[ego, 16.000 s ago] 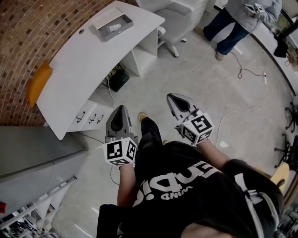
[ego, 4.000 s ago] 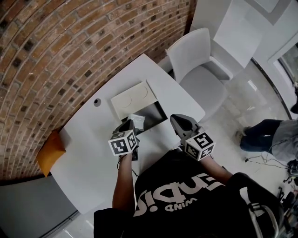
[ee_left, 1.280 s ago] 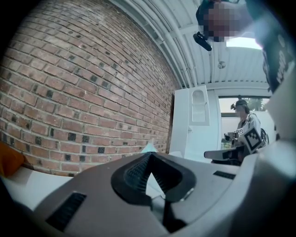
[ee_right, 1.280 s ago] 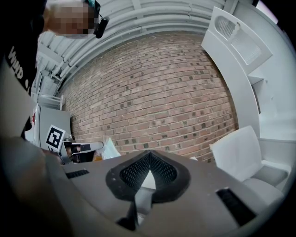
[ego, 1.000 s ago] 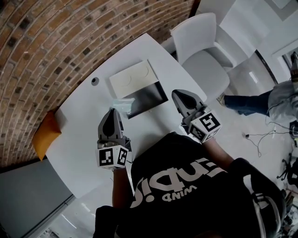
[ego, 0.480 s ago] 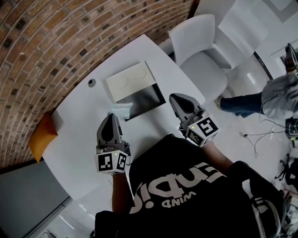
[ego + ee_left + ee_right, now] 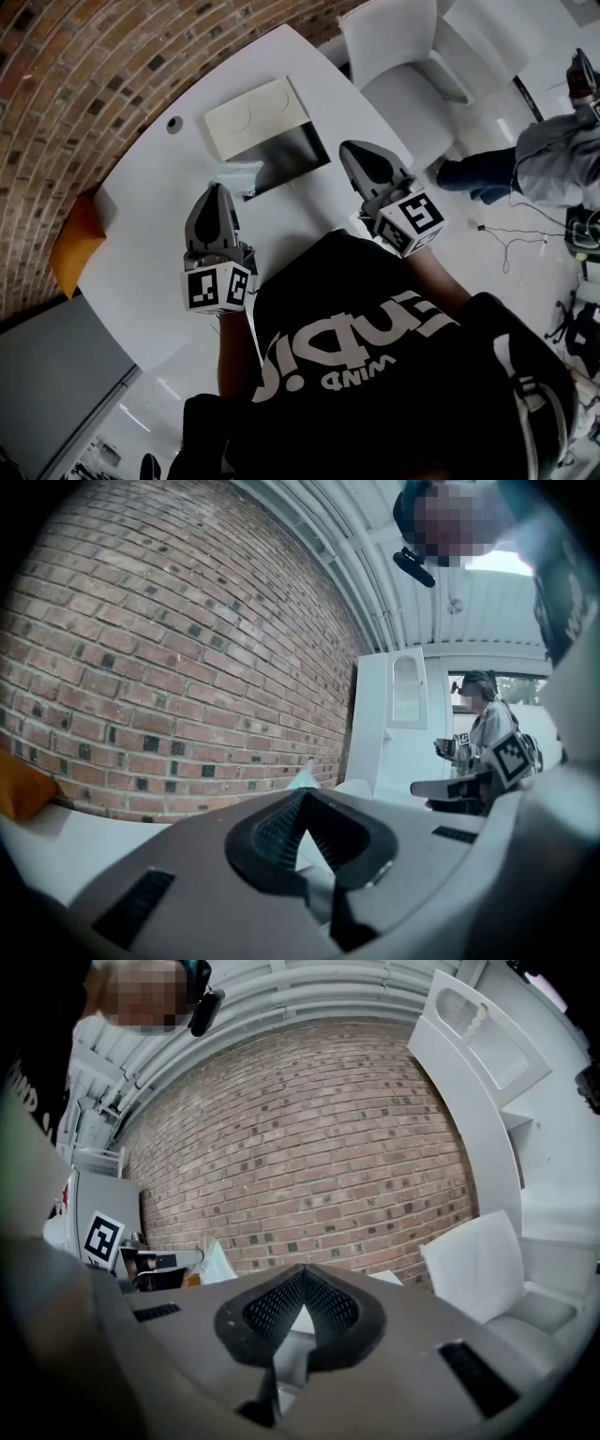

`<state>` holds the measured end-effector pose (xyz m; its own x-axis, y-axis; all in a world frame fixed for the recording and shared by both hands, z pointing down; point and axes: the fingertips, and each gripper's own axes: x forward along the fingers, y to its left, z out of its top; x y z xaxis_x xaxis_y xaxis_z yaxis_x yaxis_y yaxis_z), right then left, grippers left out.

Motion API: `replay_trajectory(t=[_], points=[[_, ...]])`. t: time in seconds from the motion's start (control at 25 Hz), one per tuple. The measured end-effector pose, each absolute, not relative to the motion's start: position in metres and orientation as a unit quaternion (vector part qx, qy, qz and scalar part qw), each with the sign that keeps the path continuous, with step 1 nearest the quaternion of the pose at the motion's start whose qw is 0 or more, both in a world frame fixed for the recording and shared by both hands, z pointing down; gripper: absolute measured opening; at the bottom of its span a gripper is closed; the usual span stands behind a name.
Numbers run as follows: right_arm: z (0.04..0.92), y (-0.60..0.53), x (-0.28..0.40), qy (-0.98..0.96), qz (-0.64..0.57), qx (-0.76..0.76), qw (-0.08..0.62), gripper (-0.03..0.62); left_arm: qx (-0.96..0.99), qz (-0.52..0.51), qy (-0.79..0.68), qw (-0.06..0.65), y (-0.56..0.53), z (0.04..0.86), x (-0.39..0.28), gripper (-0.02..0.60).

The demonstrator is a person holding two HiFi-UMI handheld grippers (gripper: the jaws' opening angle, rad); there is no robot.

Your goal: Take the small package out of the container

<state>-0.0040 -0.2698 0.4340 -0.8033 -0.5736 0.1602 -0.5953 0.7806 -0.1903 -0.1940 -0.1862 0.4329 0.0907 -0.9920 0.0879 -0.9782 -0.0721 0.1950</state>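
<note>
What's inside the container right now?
The container looks empty: only a dark bottom shows. The small package lies at its left end, apparently outside. The dark interior could hide something small.

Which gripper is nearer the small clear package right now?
Left. The left gripper points at the package from just short of it; the right gripper is beyond the container's other side.

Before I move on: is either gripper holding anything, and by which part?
The left gripper pinches the small package by its near edge, at the jaw tips. The right gripper is shut on nothing.
</note>
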Motion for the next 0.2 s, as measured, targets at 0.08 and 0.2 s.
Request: replay_trajectory(t=[0.08, 0.2], points=[[0.4323, -0.2706, -0.0039, -0.942, 0.114, 0.312, 0.044, -0.002, 0.732, -0.035, -0.673, 0.102, -0.1865, 0.4315, -0.1941, 0.005], [0.4340, -0.2694, -0.0020, -0.942, 0.108, 0.316, 0.039, 0.000, 0.732, -0.036, -0.672, 0.106, -0.1829, 0.4313, -0.1946, 0.005]])
